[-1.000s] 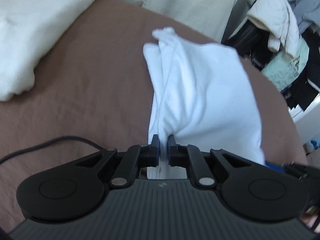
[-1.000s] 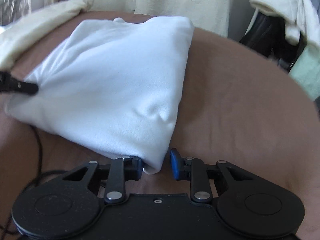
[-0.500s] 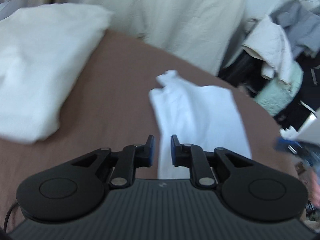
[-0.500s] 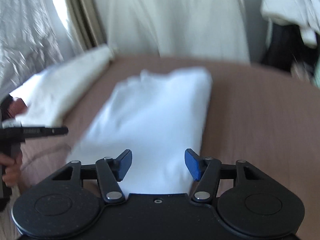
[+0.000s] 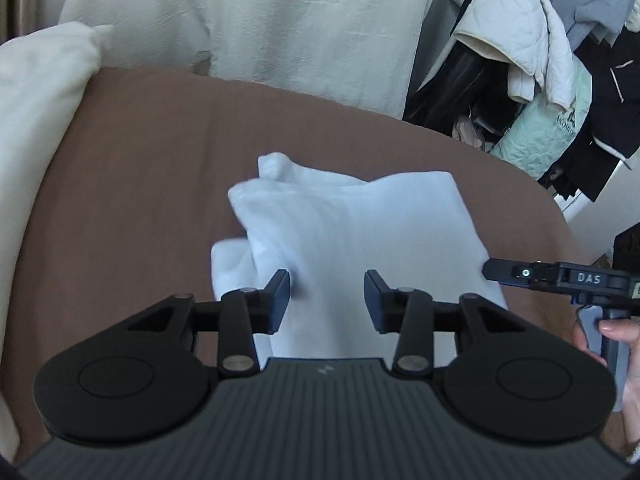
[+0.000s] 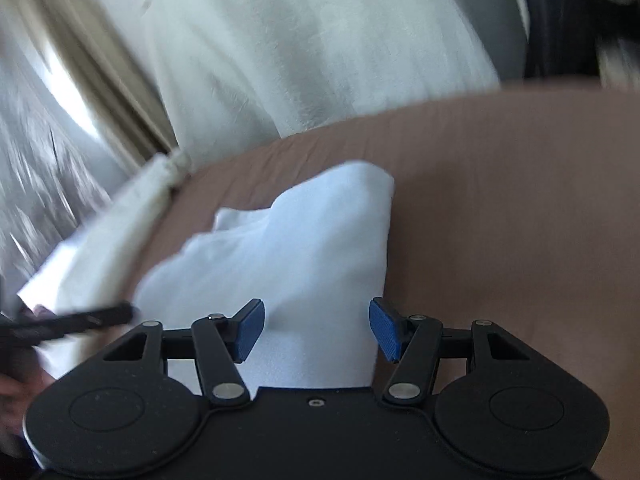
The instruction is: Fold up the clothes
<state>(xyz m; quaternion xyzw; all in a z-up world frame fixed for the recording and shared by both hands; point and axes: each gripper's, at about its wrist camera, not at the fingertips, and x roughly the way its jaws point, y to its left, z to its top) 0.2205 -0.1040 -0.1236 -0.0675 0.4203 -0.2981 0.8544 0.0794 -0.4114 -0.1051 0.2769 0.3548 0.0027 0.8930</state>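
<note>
The left tool (image 5: 327, 294) has just been opening; its jaws stand partly apart above the folded white garment (image 5: 360, 232), gripping nothing. The right tool (image 6: 317, 326) is parted wider, likewise empty, the cloth lying below its jaws. The garment lies folded on the brown bed (image 5: 140, 168), a rough rectangle with a bunched corner at 11 o'clock; in the left wrist view its long axis runs from 6 towards 12 o'clock.

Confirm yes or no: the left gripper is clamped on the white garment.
No. The left gripper has its jaws apart, nothing pinched, above the folded white garment on the brown bed.
</note>
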